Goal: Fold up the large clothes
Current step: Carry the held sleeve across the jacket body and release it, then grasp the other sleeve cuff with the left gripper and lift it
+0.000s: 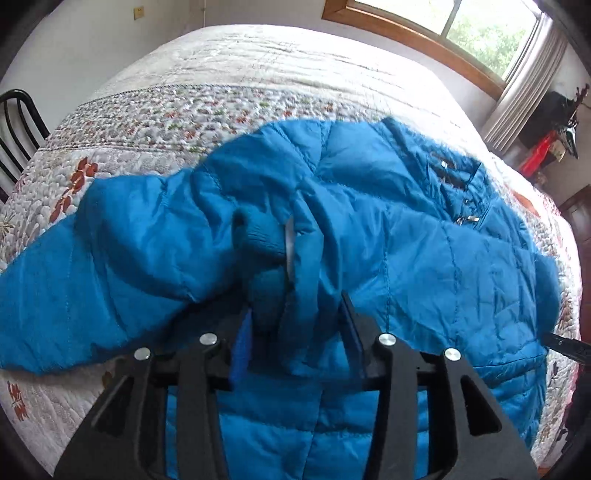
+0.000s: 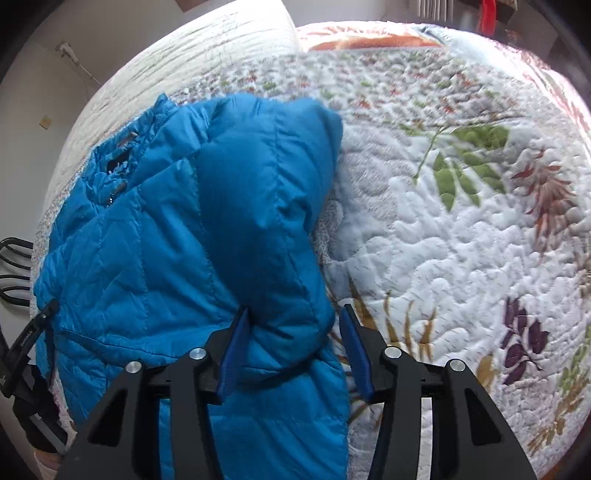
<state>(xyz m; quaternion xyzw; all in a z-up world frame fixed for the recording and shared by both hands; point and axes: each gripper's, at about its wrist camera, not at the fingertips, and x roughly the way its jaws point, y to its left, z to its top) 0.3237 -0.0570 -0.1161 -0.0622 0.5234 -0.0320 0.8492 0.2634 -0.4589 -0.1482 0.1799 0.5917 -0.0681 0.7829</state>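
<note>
A bright blue quilted jacket (image 1: 406, 258) lies spread on the flowered quilt (image 1: 184, 122) of a bed. One sleeve is folded across the body, and its dark knit cuff (image 1: 266, 236) lies just ahead of my left gripper (image 1: 297, 314). That gripper is open, with the cuff and a ridge of sleeve cloth loose between its jaws. In the right wrist view, the jacket (image 2: 147, 240) has its other sleeve (image 2: 266, 184) folded over along its right edge. My right gripper (image 2: 291, 317) straddles that sleeve and is open, with a gap between the cloth and the right-hand finger (image 2: 354, 347).
The quilt (image 2: 461, 240) stretches bare to the right of the jacket. A black metal chair (image 1: 18, 125) stands at the bed's left side. A window (image 1: 461, 29) and a red item (image 1: 539, 155) are at the far right. The left gripper's body (image 2: 33, 332) shows at the jacket's left edge.
</note>
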